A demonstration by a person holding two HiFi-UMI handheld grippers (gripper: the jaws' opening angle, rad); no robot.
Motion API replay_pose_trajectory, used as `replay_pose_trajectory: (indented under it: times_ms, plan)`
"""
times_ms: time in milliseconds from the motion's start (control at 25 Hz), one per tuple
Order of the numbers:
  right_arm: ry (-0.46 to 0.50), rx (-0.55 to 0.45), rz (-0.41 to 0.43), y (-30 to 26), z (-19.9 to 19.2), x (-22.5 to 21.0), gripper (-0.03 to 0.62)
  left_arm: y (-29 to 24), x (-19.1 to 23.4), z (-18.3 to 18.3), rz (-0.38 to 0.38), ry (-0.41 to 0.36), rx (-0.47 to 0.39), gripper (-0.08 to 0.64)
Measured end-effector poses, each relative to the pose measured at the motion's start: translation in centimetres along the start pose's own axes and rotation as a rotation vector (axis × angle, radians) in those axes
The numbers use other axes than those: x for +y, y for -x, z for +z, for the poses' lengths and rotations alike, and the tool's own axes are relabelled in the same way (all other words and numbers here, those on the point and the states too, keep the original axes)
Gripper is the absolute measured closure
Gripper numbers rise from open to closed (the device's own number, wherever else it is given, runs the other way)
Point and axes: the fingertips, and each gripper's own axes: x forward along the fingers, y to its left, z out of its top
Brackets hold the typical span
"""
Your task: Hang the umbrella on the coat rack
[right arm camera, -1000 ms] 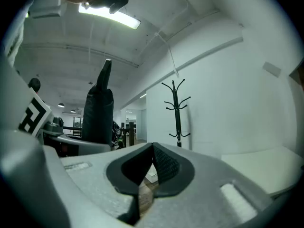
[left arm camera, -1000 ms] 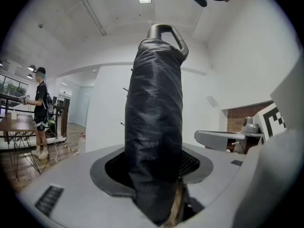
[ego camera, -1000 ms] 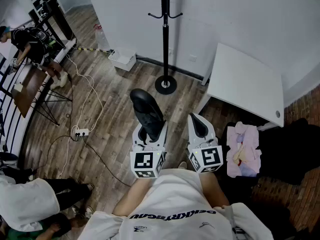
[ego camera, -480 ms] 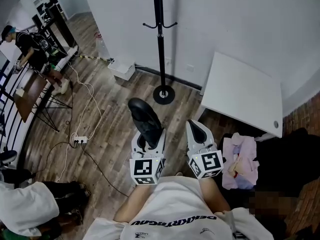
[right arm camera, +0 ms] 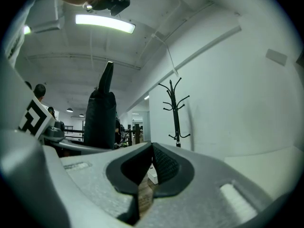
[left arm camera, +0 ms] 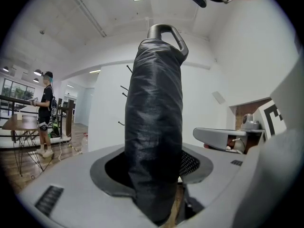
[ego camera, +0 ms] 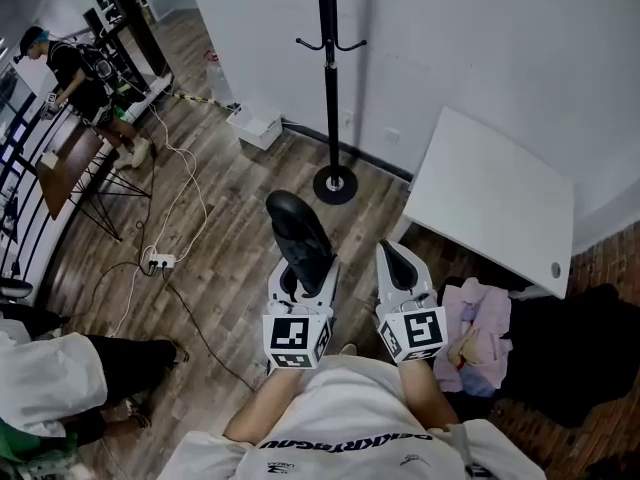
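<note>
Jaws of left gripper (ego camera: 303, 270) clamped on the folded black umbrella (left arm camera: 154, 113), held upright, loop handle on top. Right gripper (right arm camera: 151, 161) at its 3 o'clock, jaws pressed together, empty. Coat rack (ego camera: 329, 78) at 12 o'clock, well apart, by the wall

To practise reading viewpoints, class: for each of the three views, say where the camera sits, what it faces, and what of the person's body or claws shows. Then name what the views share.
Head view: on the person's head, aimed steeply down at the floor and coat rack; shows torso, left claw, right claw.
Left gripper view: on the left claw, looking along jaws shut on the umbrella.
Right gripper view: on the right claw, jaws together and empty, facing the coat rack.
Shared: all three show umbrella and coat rack.
</note>
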Motion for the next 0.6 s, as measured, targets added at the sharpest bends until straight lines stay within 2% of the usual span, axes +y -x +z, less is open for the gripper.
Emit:
replay_pose_trajectory:
  times_ms: [280, 600]
  plan:
    - [-0.016, 0.025, -0.006, -3.1, -1.5, -1.6, 0.595, -3.3, 2.1, -1.0, 0.014, 0.032, 0.025, 0.311]
    - [0.007, 0.033, -0.031, -12.6, -1.6, -5.8, 0.595, -12.8, 6.8, 0.5, -0.007, 0.048, 0.020, 0.311]
